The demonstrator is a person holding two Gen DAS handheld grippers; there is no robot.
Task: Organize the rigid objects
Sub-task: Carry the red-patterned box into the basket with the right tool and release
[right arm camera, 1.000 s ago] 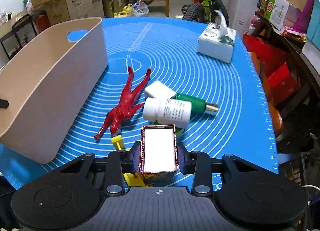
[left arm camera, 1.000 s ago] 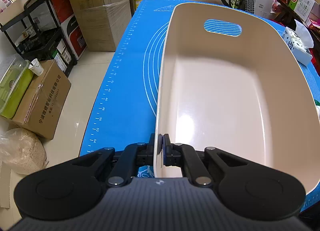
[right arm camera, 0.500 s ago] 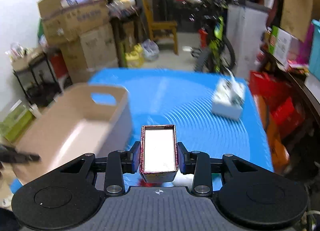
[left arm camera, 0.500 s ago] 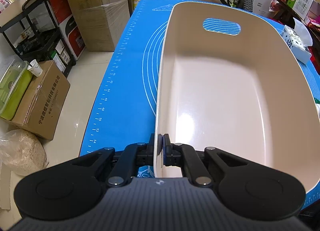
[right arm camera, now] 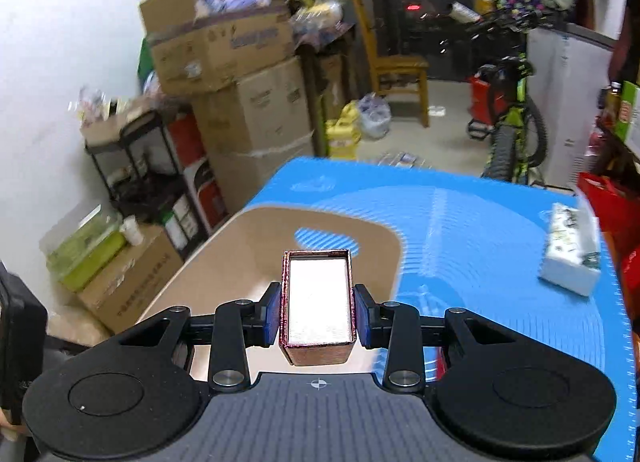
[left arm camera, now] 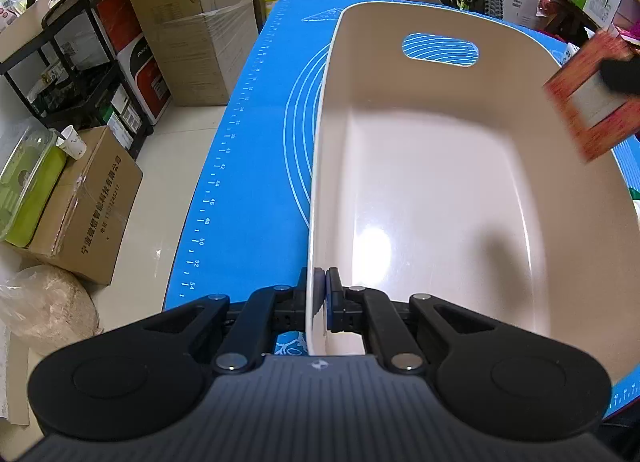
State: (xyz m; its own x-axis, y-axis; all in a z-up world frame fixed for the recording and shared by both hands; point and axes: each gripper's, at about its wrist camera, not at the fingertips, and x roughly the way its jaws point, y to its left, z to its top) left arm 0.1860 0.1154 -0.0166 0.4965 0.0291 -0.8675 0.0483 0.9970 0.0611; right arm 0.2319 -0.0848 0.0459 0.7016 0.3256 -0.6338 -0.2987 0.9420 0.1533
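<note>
A beige plastic bin (left arm camera: 440,181) with a handle cut-out stands on the blue mat (left arm camera: 256,149). My left gripper (left arm camera: 321,298) is shut on the bin's near rim. My right gripper (right arm camera: 318,312) is shut on a small red box (right arm camera: 318,302) with a white face and holds it in the air above the bin (right arm camera: 224,262). In the left wrist view the red box (left arm camera: 592,101) shows at the right edge, over the bin's right rim. The bin is empty inside.
A white tissue pack (right arm camera: 572,258) lies on the mat at the right. Cardboard boxes (left arm camera: 84,197), a black shelf (left arm camera: 72,73) and a bicycle (right arm camera: 512,117) stand on the floor beyond the mat's left and far edges.
My right gripper has lifted the red box off the mat and swung it left, over the bin. The box has come into the left wrist view. My left gripper has stayed on the rim.
</note>
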